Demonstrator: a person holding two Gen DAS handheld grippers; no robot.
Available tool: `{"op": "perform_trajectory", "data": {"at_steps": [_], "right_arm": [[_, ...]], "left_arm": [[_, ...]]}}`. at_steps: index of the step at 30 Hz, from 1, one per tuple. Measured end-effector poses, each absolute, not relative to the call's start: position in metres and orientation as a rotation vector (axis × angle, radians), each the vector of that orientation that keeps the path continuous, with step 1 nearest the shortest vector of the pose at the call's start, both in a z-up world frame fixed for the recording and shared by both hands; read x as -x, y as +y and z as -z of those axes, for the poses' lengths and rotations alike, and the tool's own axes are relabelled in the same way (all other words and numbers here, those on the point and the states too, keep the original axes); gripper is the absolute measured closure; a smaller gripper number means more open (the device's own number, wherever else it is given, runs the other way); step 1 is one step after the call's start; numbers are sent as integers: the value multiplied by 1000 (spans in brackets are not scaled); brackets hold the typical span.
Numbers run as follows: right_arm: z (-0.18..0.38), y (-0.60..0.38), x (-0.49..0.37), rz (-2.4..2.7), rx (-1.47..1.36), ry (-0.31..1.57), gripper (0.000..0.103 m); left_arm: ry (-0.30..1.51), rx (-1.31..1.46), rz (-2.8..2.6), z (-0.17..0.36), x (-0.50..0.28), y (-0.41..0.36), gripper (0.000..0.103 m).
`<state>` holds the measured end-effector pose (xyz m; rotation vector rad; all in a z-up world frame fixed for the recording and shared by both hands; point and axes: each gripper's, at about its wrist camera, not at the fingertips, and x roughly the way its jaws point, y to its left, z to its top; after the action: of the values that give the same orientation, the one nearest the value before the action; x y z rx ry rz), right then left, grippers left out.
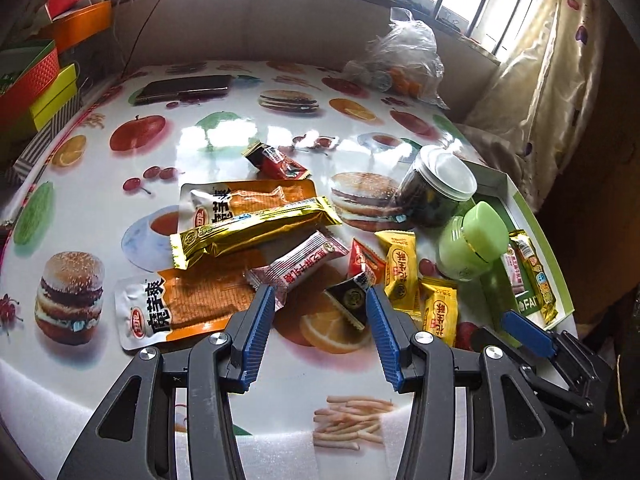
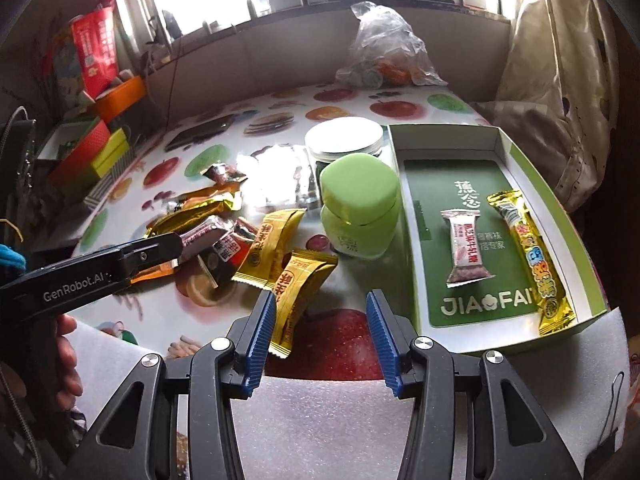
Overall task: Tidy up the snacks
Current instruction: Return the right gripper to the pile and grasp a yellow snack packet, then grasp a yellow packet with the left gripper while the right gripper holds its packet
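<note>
Glossy fruit-print table (image 1: 224, 136), window behind. Snack pile (image 1: 280, 248) at centre; box (image 2: 516, 152) at 3 o'clock already holds two bars. Left gripper (image 1: 320, 300) spread, empty, above black packet (image 1: 350, 300). Right gripper (image 2: 321, 307) spread, empty, yellow packet (image 2: 298, 292) at 9 o'clock. Packets light, crinkly, slippery foil: pinch mid-body or sealed end.

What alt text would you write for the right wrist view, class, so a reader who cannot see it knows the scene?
The right gripper hangs open and empty over a fruit-print table, beside a yellow snack packet. To its right, a green-lined box holds a pink-white bar and a gold bar; a green jar stands left of the box.
</note>
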<state>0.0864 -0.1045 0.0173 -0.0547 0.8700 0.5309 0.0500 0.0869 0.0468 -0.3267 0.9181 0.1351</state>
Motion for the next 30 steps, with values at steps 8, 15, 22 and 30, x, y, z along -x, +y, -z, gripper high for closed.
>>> {"op": "perform_trajectory", "data": {"at_steps": [8, 15, 22, 30], "right_arm": [[-2, -89, -102, -523, 28, 926, 57], [3, -81, -108, -521, 36, 939, 58], [8, -82, -108, -513, 31, 946, 68], [10, -85, -105, -519, 38, 944, 77]], "left_arm": [[929, 348, -136, -41, -47, 97, 54], [939, 355, -129, -37, -47, 98, 54], [946, 354, -121, -35, -50, 98, 54], [954, 348, -112, -35, -55, 93, 54]]}}
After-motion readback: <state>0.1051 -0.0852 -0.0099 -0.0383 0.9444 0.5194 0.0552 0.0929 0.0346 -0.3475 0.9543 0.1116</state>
